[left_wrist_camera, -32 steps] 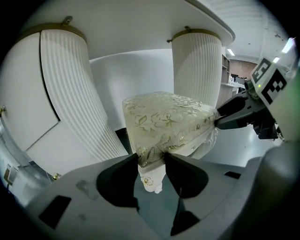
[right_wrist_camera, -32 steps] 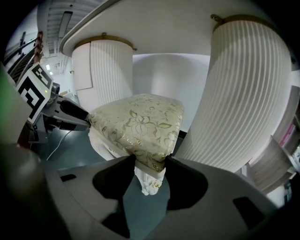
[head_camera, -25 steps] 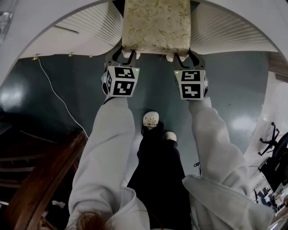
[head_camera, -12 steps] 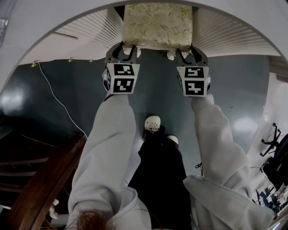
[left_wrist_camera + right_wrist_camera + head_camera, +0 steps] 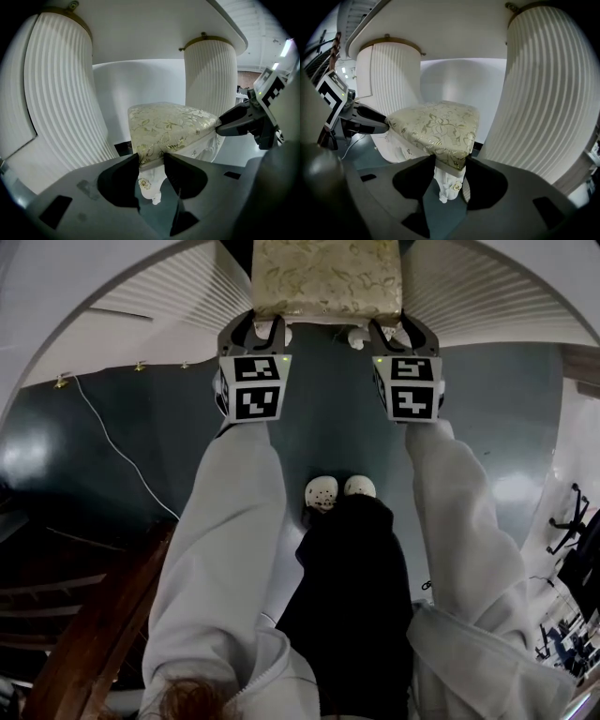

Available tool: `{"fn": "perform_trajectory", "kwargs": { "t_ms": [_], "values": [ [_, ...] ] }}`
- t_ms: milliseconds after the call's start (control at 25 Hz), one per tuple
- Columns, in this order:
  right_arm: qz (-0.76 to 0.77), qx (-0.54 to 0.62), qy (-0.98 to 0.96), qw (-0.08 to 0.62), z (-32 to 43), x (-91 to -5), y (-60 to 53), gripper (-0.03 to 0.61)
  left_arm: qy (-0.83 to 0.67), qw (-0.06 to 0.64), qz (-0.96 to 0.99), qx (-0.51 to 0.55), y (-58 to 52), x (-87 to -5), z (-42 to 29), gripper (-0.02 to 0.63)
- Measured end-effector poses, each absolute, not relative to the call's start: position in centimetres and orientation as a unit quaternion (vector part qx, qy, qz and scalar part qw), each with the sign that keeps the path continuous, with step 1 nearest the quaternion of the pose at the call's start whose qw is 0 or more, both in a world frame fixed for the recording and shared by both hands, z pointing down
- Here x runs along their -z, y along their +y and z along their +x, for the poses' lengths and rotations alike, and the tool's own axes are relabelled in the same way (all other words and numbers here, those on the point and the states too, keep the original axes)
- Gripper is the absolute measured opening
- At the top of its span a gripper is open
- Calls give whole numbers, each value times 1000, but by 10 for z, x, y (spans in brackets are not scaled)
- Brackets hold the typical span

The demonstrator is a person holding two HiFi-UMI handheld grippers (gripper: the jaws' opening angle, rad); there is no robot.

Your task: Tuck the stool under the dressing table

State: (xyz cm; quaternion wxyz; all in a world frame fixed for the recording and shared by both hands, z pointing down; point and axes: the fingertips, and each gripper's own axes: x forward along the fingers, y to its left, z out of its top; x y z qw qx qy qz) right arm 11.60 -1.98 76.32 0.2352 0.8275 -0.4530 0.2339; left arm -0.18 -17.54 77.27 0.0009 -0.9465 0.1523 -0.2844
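Stool (image 5: 326, 277) sits straight ahead of both grippers. Its seat is already in the knee gap of the dressing table (image 5: 112, 310), between the two fluted pedestals.

Left gripper (image 5: 255, 334): jaws pinching the stool's near left corner, right where the seat rail meets the carved leg (image 5: 152, 187). One pedestal (image 5: 61, 103) stands just outside this gripper, the other (image 5: 208, 79) is past the seat's far side.

Right gripper (image 5: 401, 334): same hold on the near right corner, with the jaws closed on the rail and the leg (image 5: 449, 185) hanging below between them. A pedestal (image 5: 543, 93) is close on its outer side.

Handling, my read:
- The frame and legs look rigid, so a push at the corners should carry through without flex.
- The cushion top is soft patterned fabric, likely slick. Gripping there would squash and slip, so stay on the rail under it.
- It's probably light enough to slide on the smooth dark floor (image 5: 328, 418), but the legs could chatter or catch.
- The carved rosettes on the legs look chippable, so keep the pads off them.
- Two-corner hold is right: it controls yaw. Side clearance to the pedestals beside each gripper looks tight, so push evenly.
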Motion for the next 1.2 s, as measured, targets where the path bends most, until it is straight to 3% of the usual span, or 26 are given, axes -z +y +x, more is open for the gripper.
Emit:
{"fn": "perform_trajectory", "kwargs": {
  "t_ms": [640,960,1200],
  "values": [
    [833,-230,-455,215,135,-772,-29,249,190,-27,-939,286,-190,-783,15,161],
    [800,-257,-462,284,146,-757,-11,275,146,-27,-936,318,-158,-757,34,193],
    [799,-291,-468,241,112,-744,-6,266,117,-18,-936,333,-136,-743,6,192]
  ]
}}
